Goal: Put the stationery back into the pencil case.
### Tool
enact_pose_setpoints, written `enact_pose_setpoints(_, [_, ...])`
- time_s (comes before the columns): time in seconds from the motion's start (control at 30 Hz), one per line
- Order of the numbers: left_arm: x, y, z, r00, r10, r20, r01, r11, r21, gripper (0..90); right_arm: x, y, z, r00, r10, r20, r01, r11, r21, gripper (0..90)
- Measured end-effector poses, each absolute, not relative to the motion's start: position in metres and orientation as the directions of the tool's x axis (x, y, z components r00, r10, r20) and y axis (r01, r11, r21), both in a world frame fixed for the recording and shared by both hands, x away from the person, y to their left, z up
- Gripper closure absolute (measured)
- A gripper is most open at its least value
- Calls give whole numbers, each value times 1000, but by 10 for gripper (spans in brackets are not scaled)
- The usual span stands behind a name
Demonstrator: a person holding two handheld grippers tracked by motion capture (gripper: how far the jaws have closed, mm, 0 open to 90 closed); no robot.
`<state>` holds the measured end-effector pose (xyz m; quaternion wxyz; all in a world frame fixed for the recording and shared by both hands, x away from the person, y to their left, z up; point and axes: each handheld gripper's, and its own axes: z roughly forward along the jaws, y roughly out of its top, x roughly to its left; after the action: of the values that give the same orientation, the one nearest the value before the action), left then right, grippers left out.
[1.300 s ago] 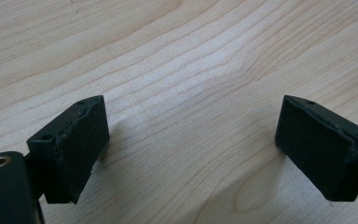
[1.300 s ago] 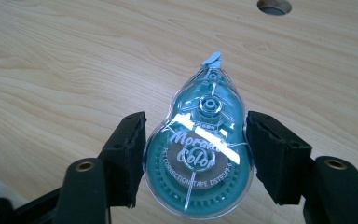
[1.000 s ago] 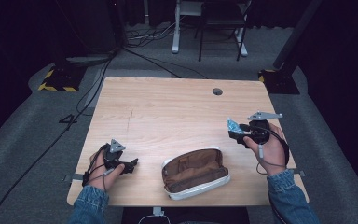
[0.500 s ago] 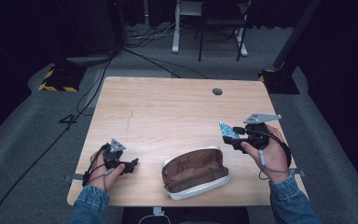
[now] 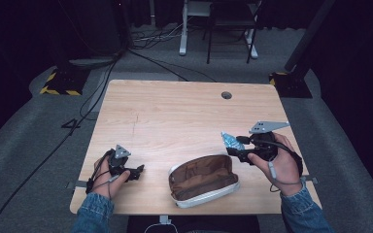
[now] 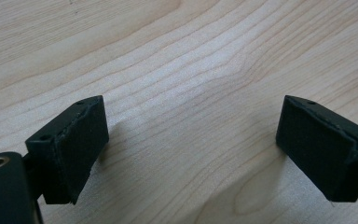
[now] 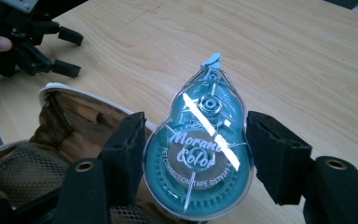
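A teal correction tape dispenser (image 7: 200, 149) in a clear shell is held by its wide end, with my right gripper (image 7: 196, 140) shut on it and its tip pointing away from me. In the high view the dispenser (image 5: 229, 141) hangs just above the table, off the right end of an open pouch (image 5: 204, 179) with a brown lining and pale outer rim. The pouch's mouth (image 7: 32, 154) lies below and left of the jaws. My left gripper (image 5: 138, 171) rests at the table's front left, open, with bare wood between its pads (image 6: 70, 144).
The light wooden table (image 5: 175, 111) has a small round cable hole (image 5: 226, 95) at the back right. Beyond the far edge are desk legs, a chair and cables on the dark floor. A striped black-and-yellow base (image 5: 58, 82) sits at the left.
My right gripper has carried the correction tape leftward, closer to the pouch's right end. The left gripper and the pouch have stayed put.
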<state>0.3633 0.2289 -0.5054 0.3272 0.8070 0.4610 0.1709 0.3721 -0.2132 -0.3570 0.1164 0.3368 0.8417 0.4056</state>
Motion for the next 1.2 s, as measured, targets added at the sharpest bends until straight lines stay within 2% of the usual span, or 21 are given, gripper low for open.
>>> enact_pose_setpoints(0.73, [364, 228, -505, 520, 854, -23, 632, -366, 683, 89, 349, -183, -357, -823, 562, 79, 431, 528, 732, 399])
enact_pose_setpoints(1.2, [364, 227, -505, 518, 855, -24, 633, -364, 684, 89, 340, -165, -364, -858, 498, 125, 435, 575, 693, 399])
